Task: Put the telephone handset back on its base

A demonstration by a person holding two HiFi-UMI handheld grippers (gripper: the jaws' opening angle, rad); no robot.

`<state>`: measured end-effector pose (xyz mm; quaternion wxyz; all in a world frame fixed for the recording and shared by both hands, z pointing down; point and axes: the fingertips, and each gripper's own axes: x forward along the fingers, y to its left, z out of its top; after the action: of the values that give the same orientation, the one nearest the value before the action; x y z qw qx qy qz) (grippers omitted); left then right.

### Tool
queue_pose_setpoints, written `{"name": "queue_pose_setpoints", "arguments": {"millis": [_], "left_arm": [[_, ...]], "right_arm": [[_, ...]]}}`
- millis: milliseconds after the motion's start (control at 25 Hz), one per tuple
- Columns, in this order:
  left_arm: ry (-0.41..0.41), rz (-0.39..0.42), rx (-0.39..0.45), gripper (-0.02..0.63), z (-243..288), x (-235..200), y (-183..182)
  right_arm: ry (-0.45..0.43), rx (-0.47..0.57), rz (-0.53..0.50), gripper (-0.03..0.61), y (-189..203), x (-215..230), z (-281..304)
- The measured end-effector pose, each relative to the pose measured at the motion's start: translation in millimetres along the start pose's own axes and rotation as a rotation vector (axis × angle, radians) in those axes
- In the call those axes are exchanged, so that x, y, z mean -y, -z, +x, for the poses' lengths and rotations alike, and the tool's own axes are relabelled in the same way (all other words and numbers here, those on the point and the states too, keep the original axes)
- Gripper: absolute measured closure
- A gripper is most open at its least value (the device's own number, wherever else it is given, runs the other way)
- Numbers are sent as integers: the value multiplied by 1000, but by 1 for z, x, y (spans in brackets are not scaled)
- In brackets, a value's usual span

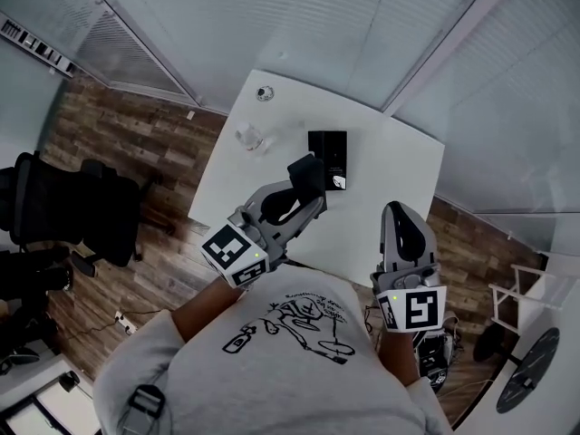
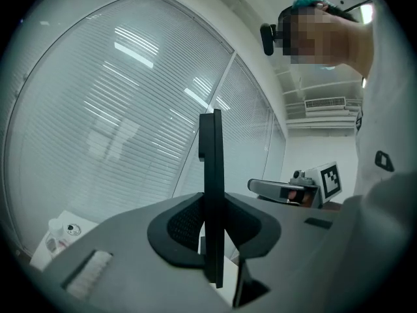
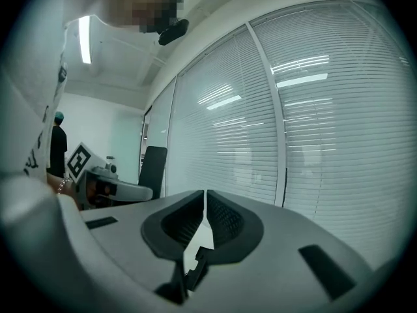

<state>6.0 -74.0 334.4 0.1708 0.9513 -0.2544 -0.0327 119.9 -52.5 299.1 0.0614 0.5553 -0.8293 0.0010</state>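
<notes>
Closest is the person's pale grey T-shirt with a black line drawing, filling the bottom of the head view. Just beyond it, the right gripper, grey with a square-marker cube, hangs over the near edge of the white rectangular table towards its right corner. Its jaws are pressed together with nothing between them. The left gripper reaches over the near edge further left, its jaws clamped on the flat black telephone handset. In the left gripper view the handset shows as a thin slab standing upright, seen edge-on. The held handset sits in the air just beside the near left corner of the black rectangular telephone base, which lies around the middle of the table. A small clear glassy object lies near the left edge, and a small round object near the far left corner. Off the left edge, a black office chair stands on the wood-plank floor. White slatted blinds run behind the far edge.
</notes>
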Motion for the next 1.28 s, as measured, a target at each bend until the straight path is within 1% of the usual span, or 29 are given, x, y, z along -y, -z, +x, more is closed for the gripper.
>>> {"name": "queue_pose_setpoints", "arguments": {"millis": [280,400,600,640,680,920,1080,1280], "left_arm": [[49,-53,-26,543,12,-31,5],[71,-58,-42,543,19,-37,9],[96,-85,-52,543,27,-45,13],[99,-91,-54,543,29,-46,14],[103,-97,-56,543,30,-47,15],[128,-134,-56,543,37,-54,23],[143,-174,-60,543,39,-59,30],[177,-262,-77,543,44,-58,46]], "right_arm": [[29,-37,7,568,14,-2,25],[12,-59,21,568,26,-4,29],[-60,-133,39,563,62,-22,41],[-81,-155,40,550,70,-28,44],[-103,-179,41,522,78,-33,48],[-222,-301,44,481,137,-69,64],[-260,-394,44,459,177,-82,72],[-282,-439,48,462,200,-91,72]]}}
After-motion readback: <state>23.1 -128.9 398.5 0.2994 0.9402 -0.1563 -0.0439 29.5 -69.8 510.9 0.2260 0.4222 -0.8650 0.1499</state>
